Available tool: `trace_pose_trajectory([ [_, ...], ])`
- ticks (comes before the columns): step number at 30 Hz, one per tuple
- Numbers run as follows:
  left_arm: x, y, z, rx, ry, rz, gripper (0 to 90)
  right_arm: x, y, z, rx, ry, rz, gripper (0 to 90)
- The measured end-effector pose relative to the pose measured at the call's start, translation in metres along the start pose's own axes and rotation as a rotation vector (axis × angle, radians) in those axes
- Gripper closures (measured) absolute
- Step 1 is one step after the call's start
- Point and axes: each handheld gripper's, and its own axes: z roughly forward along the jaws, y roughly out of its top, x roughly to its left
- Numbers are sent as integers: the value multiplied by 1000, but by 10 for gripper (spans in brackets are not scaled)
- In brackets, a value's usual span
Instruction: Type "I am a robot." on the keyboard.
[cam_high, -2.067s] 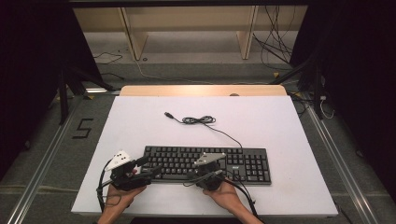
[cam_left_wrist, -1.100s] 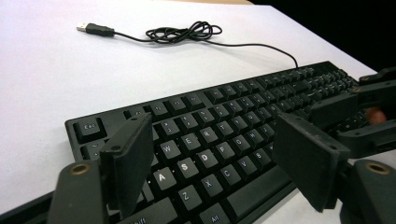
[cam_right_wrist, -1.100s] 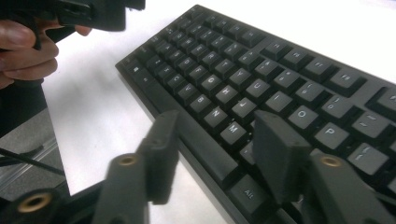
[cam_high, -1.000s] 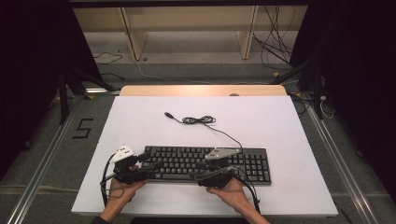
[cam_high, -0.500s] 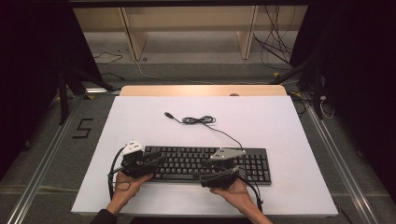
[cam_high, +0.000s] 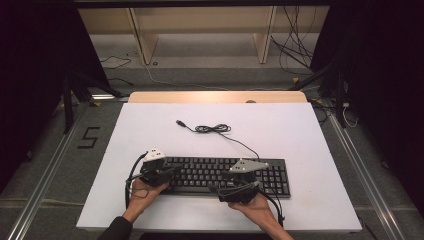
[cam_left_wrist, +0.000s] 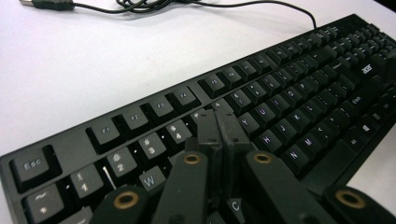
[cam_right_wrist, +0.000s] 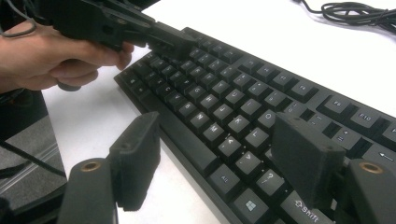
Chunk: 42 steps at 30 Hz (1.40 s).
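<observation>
Fingers of the left gripper (cam_left_wrist: 218, 122) have just closed, pressed together with nothing between, tip over the keyboard (cam_high: 220, 175) keys, seemingly to press 1. Right gripper (cam_right_wrist: 219, 158) has just spread wide, straddling the keyboard's near edge.

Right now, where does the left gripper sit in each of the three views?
High view: the left gripper lies at lower left, over the keyboard's left end.
Left gripper view: its own jaws rise from bottom centre, closed together above the letter keys.
Right gripper view: top left, in a hand, tips over the far keys.
Shared landmark: the keyboard.
</observation>
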Motion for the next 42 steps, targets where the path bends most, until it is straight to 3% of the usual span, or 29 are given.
trace_pose_trajectory([
  [13, 1, 1, 13, 71, 17, 6, 890, 1, -1, -6, -19, -3, -1, 332],
  [24, 1, -1, 16, 92, 24, 13, 892, 2, -1, -7, -20, -3, -4, 331],
  [33, 0, 0, 14, 70, 28, 11, 888, 2, -1, -7, -23, -6, -6, 331],
  [42, 2, 2, -2, 13, 7, -16, 760, 0, 0, -5, -26, -15, -4, 332],
])
